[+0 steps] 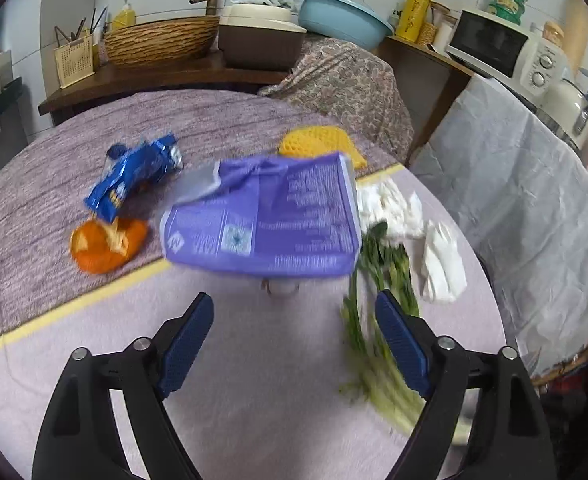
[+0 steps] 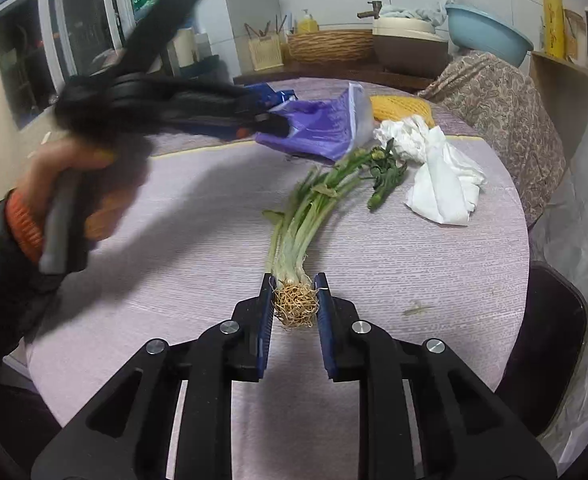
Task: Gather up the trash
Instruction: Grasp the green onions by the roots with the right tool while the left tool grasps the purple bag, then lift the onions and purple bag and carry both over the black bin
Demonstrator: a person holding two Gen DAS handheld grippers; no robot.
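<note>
I judge the collecting as barely begun: all the trash I can see lies on the table (image 2: 373, 280). My right hand-held gripper (image 2: 294, 300) is pinched on the root end of the greens (image 2: 313, 208), which lie near the table's middle. My left hand-held gripper (image 1: 294, 320) is wide apart and empty, close to the purple packet (image 1: 262, 224). Toward the far edge wait the blue wrapper (image 1: 134, 176), orange peel (image 1: 102, 244), yellow net (image 1: 317, 144) and white tissues (image 2: 441, 176). I see no bin.
</note>
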